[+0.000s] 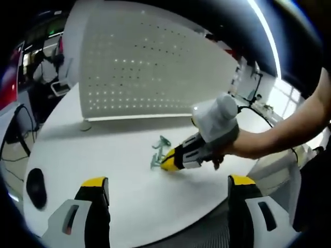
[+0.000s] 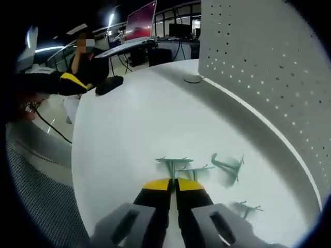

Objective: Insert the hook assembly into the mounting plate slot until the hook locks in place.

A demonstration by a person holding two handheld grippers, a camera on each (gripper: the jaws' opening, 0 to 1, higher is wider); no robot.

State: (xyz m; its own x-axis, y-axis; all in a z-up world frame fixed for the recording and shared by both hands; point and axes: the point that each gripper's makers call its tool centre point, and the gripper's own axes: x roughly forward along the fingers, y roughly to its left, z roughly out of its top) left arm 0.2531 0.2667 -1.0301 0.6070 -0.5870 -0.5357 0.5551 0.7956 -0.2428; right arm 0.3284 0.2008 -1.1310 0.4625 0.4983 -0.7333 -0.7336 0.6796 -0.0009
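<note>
The pegboard fills the upper middle of the left gripper view and runs down the right side of the right gripper view; it stands upright on the white table, and we take it for the mounting plate. The hooks lie loose on the table, low centre-right in the right gripper view, well apart from the board.

Our left gripper hangs back at the bottom of its view, jaws wide, holding nothing. Our right gripper sits at bottom centre of its own view, jaws drawn almost together right at the nearest hook; we cannot tell whether it has the hook pinched.

We judge this to be the pick-up. To do it well, we should confirm a firm hold on the hook's stem, lift without dragging its neighbours, and keep its prongs toward the board's holes. The free left gripper could steady the board while we push in.
</note>
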